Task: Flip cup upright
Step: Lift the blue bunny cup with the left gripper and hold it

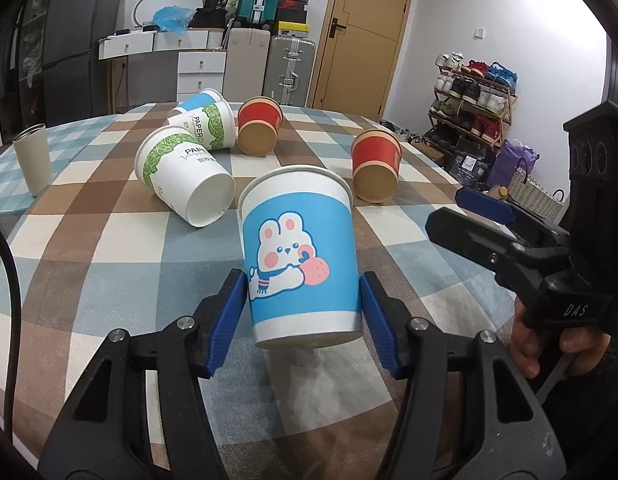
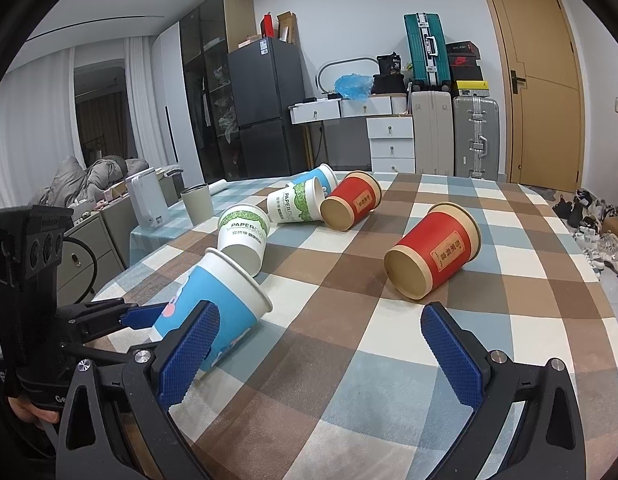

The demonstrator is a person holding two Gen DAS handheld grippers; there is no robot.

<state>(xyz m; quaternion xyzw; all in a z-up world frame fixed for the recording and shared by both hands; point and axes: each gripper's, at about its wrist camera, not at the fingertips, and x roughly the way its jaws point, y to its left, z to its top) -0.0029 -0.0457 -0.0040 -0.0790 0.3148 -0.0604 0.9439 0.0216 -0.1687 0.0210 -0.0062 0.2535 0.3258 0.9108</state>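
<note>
Two blue bunny cups (image 1: 301, 256), two green-leaf cups (image 1: 181, 176), two red cups (image 1: 375, 164), one grey tumbler (image 1: 33, 158).

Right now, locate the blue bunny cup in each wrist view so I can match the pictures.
Left wrist view: the blue bunny cup sits centre frame, between the left gripper fingers, rim up and away.
Right wrist view: the same cup is lower left, tilted, partly behind a right gripper finger.
Shared landmark: the nearer red cup, lying on its side.

Paper bunny cup (image 1: 301, 256), smooth; checked cloth tablecloth (image 1: 109, 248), matt.
</note>
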